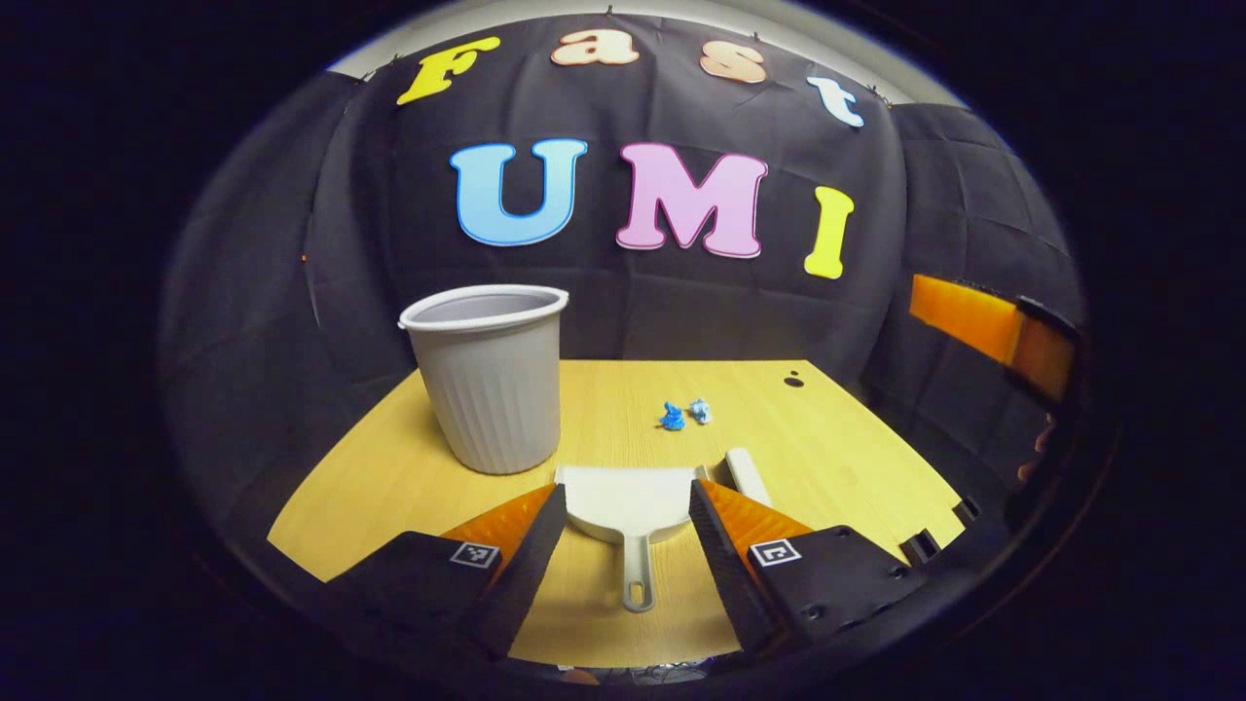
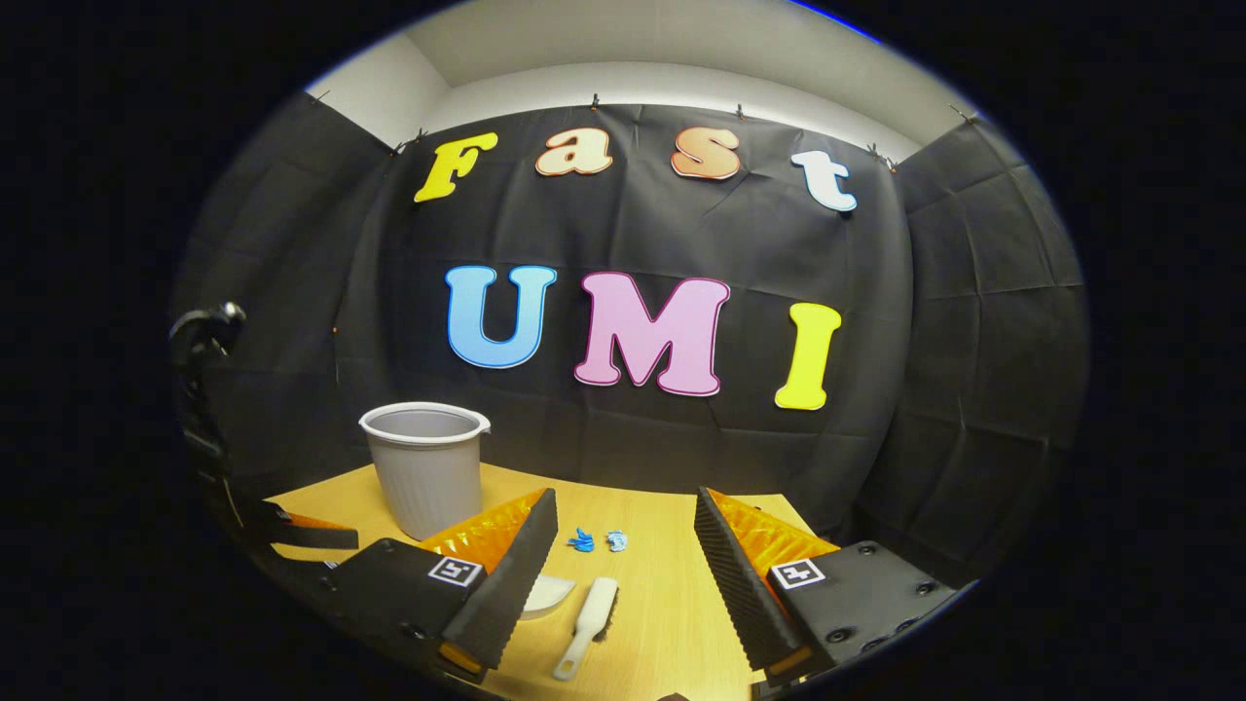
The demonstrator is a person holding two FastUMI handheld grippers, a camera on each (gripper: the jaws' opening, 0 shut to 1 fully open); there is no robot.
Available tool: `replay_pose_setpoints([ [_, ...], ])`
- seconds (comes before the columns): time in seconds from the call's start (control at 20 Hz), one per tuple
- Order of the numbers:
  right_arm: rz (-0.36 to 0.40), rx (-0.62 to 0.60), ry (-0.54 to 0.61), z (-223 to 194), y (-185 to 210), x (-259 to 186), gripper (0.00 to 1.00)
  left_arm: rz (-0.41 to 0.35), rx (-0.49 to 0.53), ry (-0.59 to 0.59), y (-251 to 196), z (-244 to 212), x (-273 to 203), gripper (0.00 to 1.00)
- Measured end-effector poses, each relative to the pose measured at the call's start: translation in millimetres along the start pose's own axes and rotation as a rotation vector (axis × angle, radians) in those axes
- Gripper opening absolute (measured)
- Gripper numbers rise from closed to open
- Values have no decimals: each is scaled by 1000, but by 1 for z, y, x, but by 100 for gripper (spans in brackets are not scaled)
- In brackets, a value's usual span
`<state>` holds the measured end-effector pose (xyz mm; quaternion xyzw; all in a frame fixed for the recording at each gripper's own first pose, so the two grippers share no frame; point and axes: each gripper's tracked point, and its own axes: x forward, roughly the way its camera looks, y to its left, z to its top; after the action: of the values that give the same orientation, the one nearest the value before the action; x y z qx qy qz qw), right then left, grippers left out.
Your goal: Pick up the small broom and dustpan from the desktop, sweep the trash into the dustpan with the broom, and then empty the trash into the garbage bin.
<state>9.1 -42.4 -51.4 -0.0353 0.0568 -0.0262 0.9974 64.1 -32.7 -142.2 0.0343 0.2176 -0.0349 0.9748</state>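
Left gripper view: garbage bin (image 1: pixel 492 389) far left on the bench (image 1: pixel 857 458), dustpan (image 1: pixel 628 506) dead centre, lying flat.
Left tool (image 1: pixel 628 565): spread wide, straddling the dustpan handle, not touching.
Trash (image 1: pixel 684 414): two blue scraps just beyond the pan.
Right tool (image 2: pixel 623 574): spread, empty, above the small broom (image 2: pixel 589 611).
Risk: the thin handle could slip a shallow pinch; brisk sweeping may scatter the light scraps.

White dustpan (image 1: pixel 623 501) flat on the wooden desktop (image 1: pixel 837 458), handle toward the camera, white broom (image 2: pixel 587 626) just beside it, two blue crumpled scraps (image 1: pixel 684 414) beyond, upright grey ribbed garbage bin (image 1: pixel 492 389) nearby.
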Motion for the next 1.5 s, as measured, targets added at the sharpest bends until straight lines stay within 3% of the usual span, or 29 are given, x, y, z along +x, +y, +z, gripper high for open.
replay_pose_setpoints([
  [0.15, 3, 6, 27, -11, -5, 8, 90, -11, -26, 218, -11, -35, 34, 78],
  [0.35, 19, 12, 61, -28, -13, 20, 89, -12, -104, 404, -10, -68, 61, 78],
  [0.6, 27, 34, 214, -79, -34, 31, 92, -34, -132, 629, -7, -100, 90, 78],
  [0.85, -4, 94, 281, -107, -52, 38, 92, 5, -119, 777, -4, -110, 118, 78],
  [1.25, 64, 163, 450, -157, -54, 35, 92, 71, -57, 951, -3, -117, 141, 78],
  [1.35, 94, 182, 482, -167, -44, 29, 89, 70, -90, 994, -5, -116, 143, 58],
  [1.5, 138, 235, 546, -180, -25, 20, 91, 58, -56, 1011, 0, -114, 144, 58],
])
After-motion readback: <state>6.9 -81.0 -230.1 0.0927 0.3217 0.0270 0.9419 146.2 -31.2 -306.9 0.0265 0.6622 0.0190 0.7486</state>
